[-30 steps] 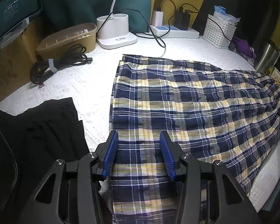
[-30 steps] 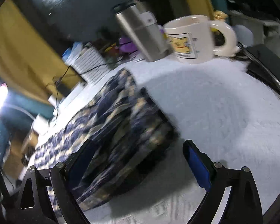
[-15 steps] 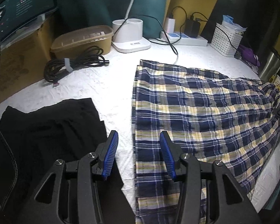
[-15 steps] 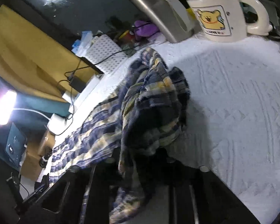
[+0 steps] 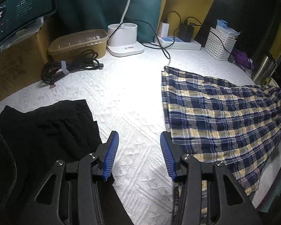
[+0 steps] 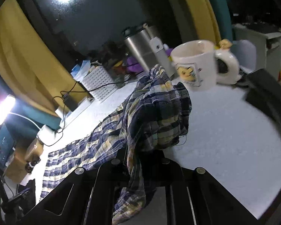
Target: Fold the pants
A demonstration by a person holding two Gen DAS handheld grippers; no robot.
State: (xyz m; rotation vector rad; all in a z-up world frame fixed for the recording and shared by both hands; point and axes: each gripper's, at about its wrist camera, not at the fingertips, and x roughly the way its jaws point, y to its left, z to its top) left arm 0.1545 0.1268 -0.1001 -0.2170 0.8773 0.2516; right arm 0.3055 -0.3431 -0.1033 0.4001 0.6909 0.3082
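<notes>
Lying across the desk: plaid pants spread flat on the white desk, filling the right half of the left wrist view; in the right wrist view they run from the lower left up to the centre.
Long axis: roughly left to right in the left wrist view, with one straight cut edge facing the middle of the frame and the far end running off the right border.
Lifted end: bunched into a hump at the centre of the right wrist view, raised off the desk just in front of a white mug and a steel flask.
Right tool: pressed together, pinching that bunched end; cloth spills out below it at bottom centre. Its jaws have just been closing on the fabric.
Left tool: spread partway, holding nothing, with bare desk between its blue pads; the pants' near edge lies just beside its right finger.
Black garment: lower left of the left wrist view, apart from the plaid.
Nearer hand: the right has its end; the left sits by the opposite end, so the fold likely carries the lifted end along the long axis toward it.
</notes>
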